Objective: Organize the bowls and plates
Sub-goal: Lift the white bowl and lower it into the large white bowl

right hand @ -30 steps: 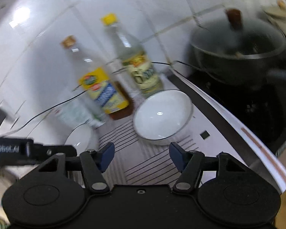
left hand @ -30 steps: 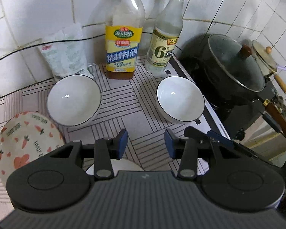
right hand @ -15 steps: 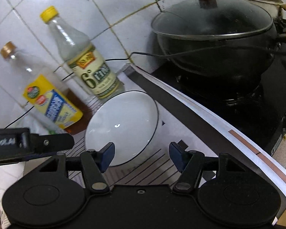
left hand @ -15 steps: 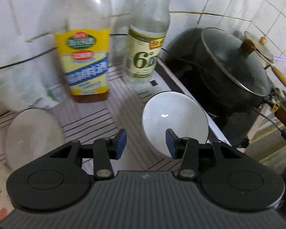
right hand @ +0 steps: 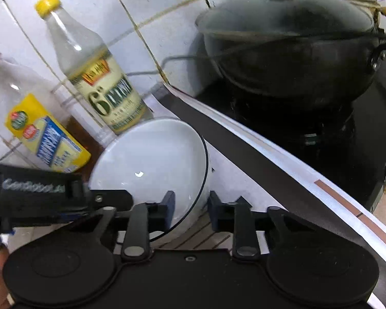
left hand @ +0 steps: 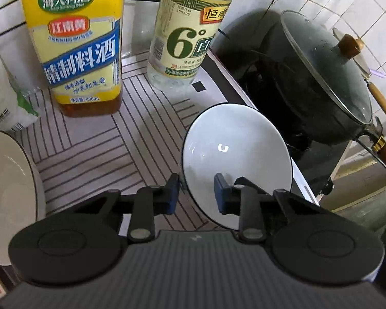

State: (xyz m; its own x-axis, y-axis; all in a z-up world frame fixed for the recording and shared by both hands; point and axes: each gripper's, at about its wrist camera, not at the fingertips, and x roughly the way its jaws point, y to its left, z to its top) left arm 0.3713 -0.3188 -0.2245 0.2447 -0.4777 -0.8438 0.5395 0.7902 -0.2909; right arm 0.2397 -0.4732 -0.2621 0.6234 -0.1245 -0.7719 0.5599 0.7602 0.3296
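Observation:
A white bowl with a thin dark rim (left hand: 239,152) sits on the striped counter mat next to the stove. My left gripper (left hand: 196,195) is open, its jaws straddling the bowl's near left rim. My right gripper (right hand: 190,207) is open, straddling the same bowl's (right hand: 151,162) near right rim, one finger inside and one outside. A second white bowl (left hand: 7,188) lies at the far left in the left wrist view. The left gripper's body (right hand: 33,195) shows at the left of the right wrist view.
A yellow-labelled cooking wine bottle (left hand: 79,49) and a clear vinegar bottle (left hand: 187,33) stand against the tiled wall behind the bowls. A black lidded wok (left hand: 316,82) sits on the stove at right. A plastic bag (left hand: 7,103) leans at far left.
Both grippers have moved forward and down onto the right-hand bowl, so its rim now lies between each pair of jaws. The carrot-patterned plate has left the left wrist view.

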